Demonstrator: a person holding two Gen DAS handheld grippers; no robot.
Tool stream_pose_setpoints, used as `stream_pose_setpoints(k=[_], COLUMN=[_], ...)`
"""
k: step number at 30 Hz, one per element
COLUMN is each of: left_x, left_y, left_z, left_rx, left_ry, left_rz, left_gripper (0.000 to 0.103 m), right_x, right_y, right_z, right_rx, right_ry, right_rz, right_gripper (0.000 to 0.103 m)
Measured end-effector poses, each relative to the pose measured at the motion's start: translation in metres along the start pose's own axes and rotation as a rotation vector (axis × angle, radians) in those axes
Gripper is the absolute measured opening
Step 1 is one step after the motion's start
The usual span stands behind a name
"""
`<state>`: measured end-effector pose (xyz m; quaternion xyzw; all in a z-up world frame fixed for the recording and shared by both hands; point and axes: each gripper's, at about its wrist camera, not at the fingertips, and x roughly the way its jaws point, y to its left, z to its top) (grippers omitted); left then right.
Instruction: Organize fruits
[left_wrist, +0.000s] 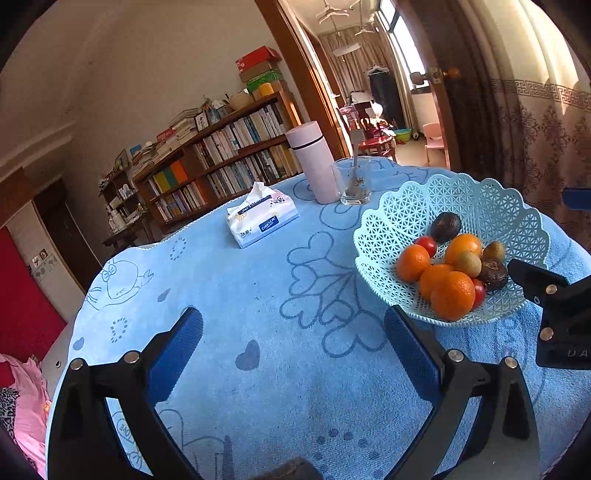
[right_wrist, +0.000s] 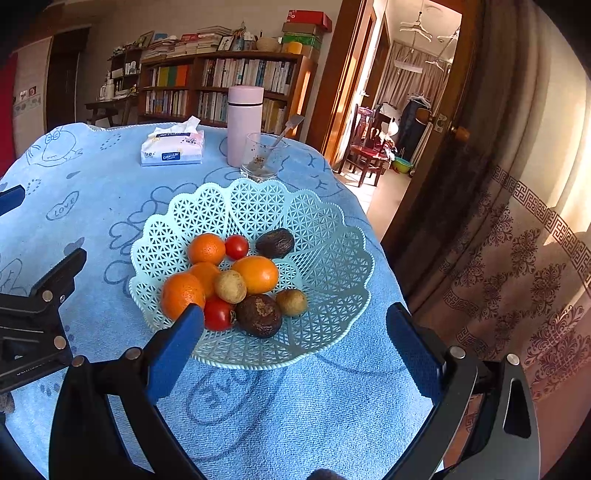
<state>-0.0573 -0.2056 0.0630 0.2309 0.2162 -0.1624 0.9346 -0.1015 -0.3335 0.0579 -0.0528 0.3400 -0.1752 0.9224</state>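
A pale blue lattice basket (right_wrist: 325, 258) (left_wrist: 491, 206) stands on the blue tablecloth and holds several fruits: oranges (right_wrist: 181, 293) (left_wrist: 452, 295), two red tomatoes (right_wrist: 218, 314), two dark wrinkled fruits (right_wrist: 258, 315) and small brown kiwis (right_wrist: 230, 286). My right gripper (right_wrist: 295, 332) is open and empty, just in front of the basket's near rim. My left gripper (left_wrist: 293, 332) is open and empty over bare cloth, left of the basket. No fruit lies outside the basket.
A tissue pack (left_wrist: 260, 216), a pink thermos (left_wrist: 314, 162) and a glass with a spoon (left_wrist: 352, 181) stand at the table's far side. A curtain (right_wrist: 517, 258) and a doorway are to the right. A bookshelf stands behind.
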Motion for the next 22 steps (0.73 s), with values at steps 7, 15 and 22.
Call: stream_pose_setpoints(k=[7,15,22], left_x=[0.002,0.002,0.003], left_y=[-0.002,-0.002,0.009], left_z=[-0.002,-0.004,-0.011], left_rx=[0.014,0.029,-0.007], left_ry=[0.007,0.012,0.048], left_rz=[0.004,0.010,0.012], left_gripper=[0.098,0.098,0.098], right_x=[0.000,0.001,-0.004], right_y=[0.004,0.008,0.022], right_z=[-0.001,-0.002,-0.002], right_rx=[-0.022,-0.031,-0.053], right_ry=[0.001,0.006,-0.001], right_rz=[-0.004,0.003,0.028], right_gripper=[0.100,0.100,0.100])
